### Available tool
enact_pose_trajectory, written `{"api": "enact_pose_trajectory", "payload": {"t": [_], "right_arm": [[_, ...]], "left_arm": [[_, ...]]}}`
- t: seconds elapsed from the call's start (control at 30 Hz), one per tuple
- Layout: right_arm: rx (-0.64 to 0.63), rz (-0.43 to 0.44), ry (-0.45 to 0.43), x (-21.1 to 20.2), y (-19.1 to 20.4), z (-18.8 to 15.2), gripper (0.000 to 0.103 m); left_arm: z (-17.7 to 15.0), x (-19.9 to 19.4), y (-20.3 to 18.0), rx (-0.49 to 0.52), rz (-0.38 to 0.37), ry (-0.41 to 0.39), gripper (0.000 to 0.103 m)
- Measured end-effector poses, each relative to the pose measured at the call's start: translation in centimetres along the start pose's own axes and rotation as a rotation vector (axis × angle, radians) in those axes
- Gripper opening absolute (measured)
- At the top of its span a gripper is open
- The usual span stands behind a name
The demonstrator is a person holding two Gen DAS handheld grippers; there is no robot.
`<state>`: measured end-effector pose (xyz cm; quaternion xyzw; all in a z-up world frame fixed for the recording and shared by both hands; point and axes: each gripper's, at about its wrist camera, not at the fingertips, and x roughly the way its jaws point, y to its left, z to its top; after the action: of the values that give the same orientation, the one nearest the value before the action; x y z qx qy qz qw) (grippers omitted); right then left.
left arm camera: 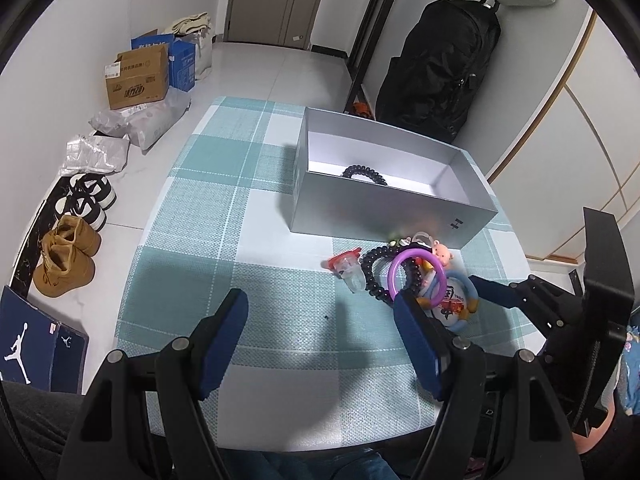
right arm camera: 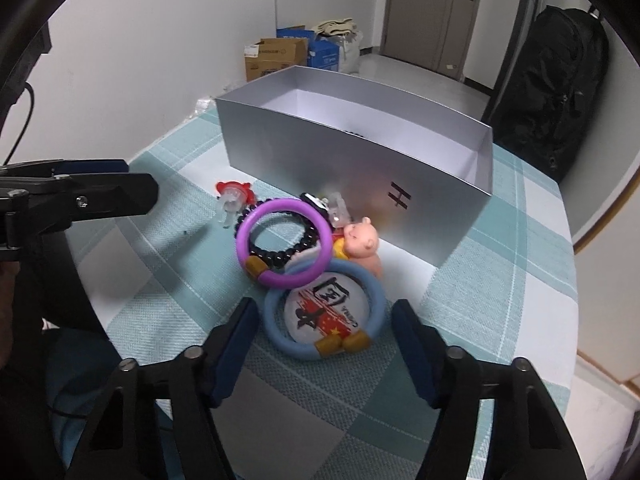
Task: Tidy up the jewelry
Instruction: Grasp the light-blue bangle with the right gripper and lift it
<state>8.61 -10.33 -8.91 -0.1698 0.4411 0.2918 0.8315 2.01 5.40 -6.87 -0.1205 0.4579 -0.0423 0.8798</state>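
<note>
Right gripper (right arm camera: 325,320) tilts down over the checked tablecloth (right arm camera: 500,280), its blue pads standing either side of the blue ring (right arm camera: 280,320) without pressing on it; the jaws are part-open and nothing is gripped. Left gripper (left arm camera: 320,312) also angles down, its jaws moderately wide and empty, over bare cloth just beside the pile.

Using the silver box (right arm camera: 320,160) as the landmark: the right wrist view shows the pile close against the front wall of the box, with a purple ring (right arm camera: 256,220) leaning on the blue one, a black bead bracelet (right arm camera: 280,258) threaded through it, a pink pig figure (right arm camera: 362,246) and a red-and-clear charm (right arm camera: 232,196) towards the left end of the box. A round printed badge (right arm camera: 324,312) lies inside the blue ring.

Only the left wrist view looks down into the box, where a dark coiled band (left arm camera: 362,174) lies near the front wall; from the right wrist it is barely a dark speck, so its shape is uncertain there. Brown boots (left arm camera: 66,256) stand on the floor, well left of the box.
</note>
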Motion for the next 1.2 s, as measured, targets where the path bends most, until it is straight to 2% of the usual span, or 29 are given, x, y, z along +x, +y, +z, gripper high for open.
{"api": "enact_pose_trajectory", "payload": {"t": [0.27,0.63,0.87,1.03,1.2], "right_arm": [[0.043,0.043,0.001,0.1,-1.0,0.1,0.061],[0.112,0.092,-0.042,-2.3,-1.6,0.0,0.061],[0.17,0.117,-0.074,-3.7,-2.6,-0.2,0.06],[0.224,0.129,-0.091,-4.3,-3.8,-0.3,0.06],[0.295,0.125,-0.113,-5.0,-5.4,-0.6,0.06]], "left_arm": [[0.1,0.1,-0.1,0.008,-0.003,-0.001,0.071],[0.1,0.4,-1.0,0.026,-0.024,0.007,0.071],[0.2,0.8,-2.2,0.067,-0.032,0.006,0.071],[0.4,1.1,-3.4,0.096,-0.07,0.0,0.071],[0.4,1.7,-4.9,0.153,-0.058,0.0,0.071]]}}
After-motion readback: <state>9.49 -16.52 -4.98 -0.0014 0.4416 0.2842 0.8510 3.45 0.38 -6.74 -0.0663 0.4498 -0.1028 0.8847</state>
